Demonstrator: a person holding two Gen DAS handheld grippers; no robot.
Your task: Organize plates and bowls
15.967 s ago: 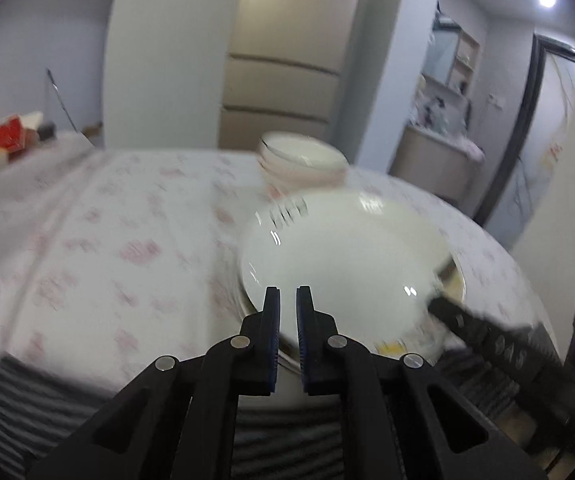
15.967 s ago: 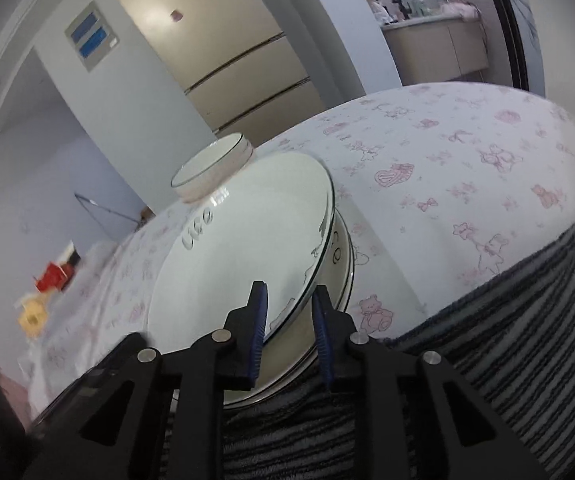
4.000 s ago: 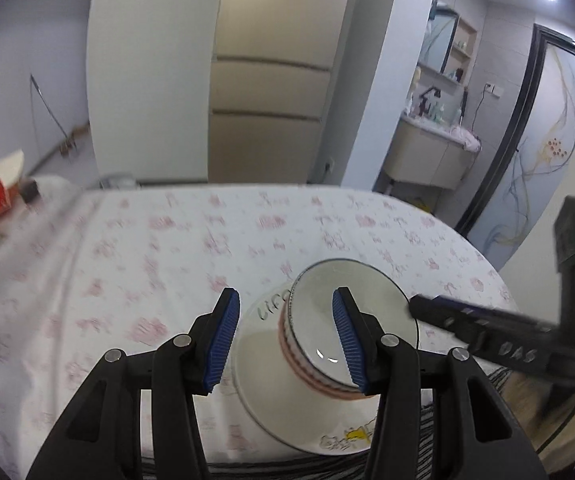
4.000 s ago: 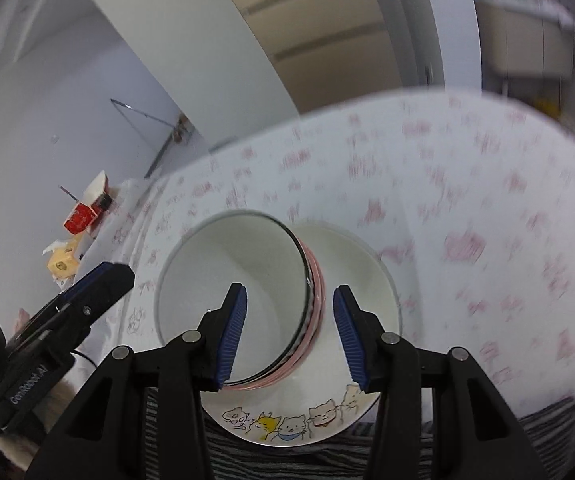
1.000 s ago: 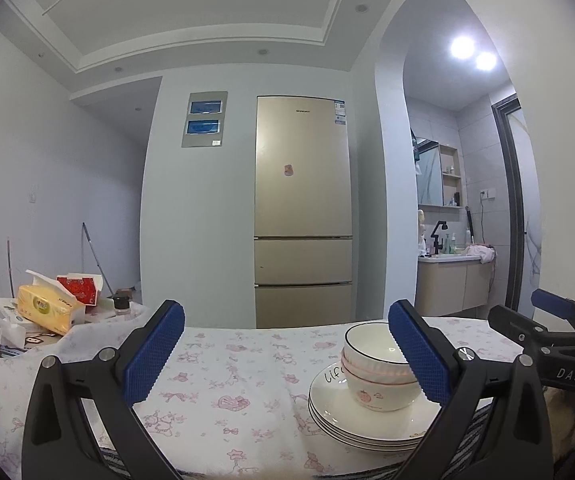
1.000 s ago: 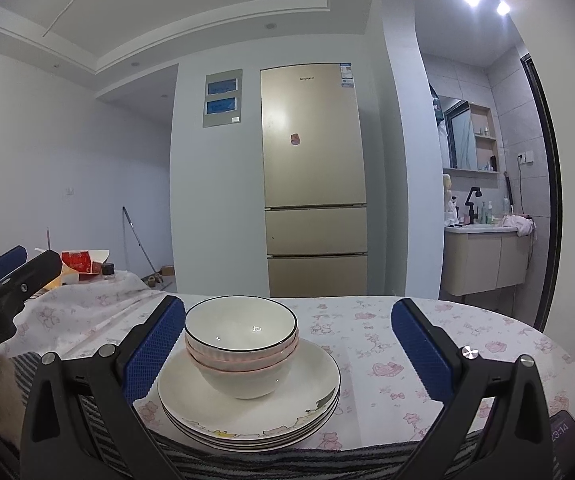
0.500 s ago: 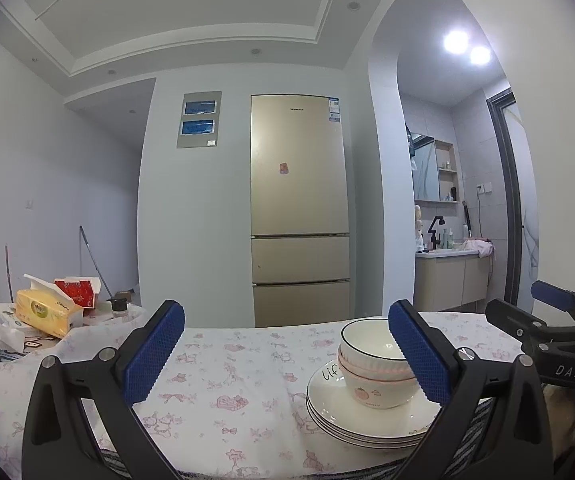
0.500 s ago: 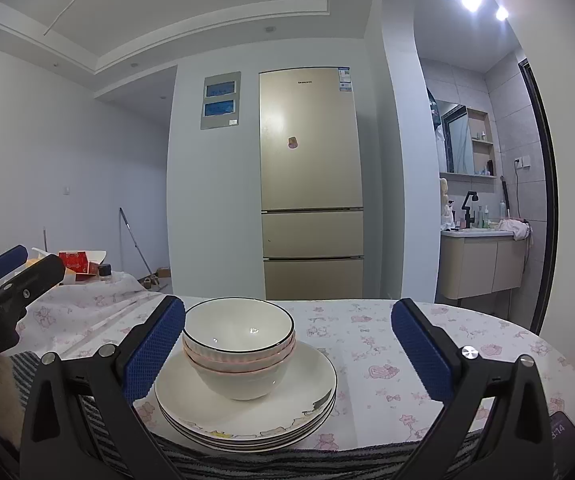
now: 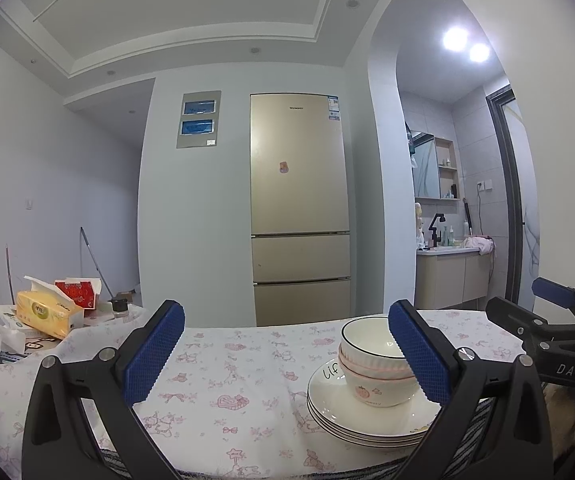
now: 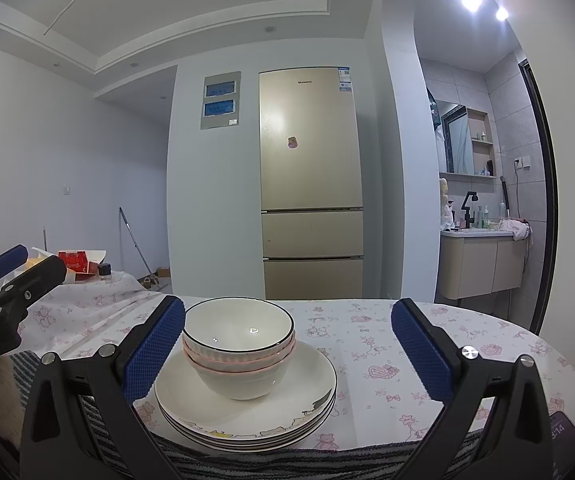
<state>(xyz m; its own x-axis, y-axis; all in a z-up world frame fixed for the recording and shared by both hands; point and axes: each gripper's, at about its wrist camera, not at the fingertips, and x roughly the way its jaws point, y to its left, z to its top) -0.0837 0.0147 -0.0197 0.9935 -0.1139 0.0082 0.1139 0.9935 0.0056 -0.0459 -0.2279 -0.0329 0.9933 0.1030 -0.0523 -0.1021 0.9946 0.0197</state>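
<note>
With bowls [image 10: 239, 344] nested on stacked plates [image 10: 247, 412], both my tools [image 9: 283, 354] [image 10: 287, 350] gape empty; stacking looks finished, nothing left to grasp.

On the round table with a pink-printed white cloth [image 10: 387, 360], the nested white ceramic bowls [image 10: 239, 344] sit on the stack of white ceramic plates [image 10: 307, 396] near the table's front edge. Behind the table stands the tall gold refrigerator [image 10: 309, 184]; a yellow tissue pack [image 9: 47, 314] lies at the table's far left.
</note>
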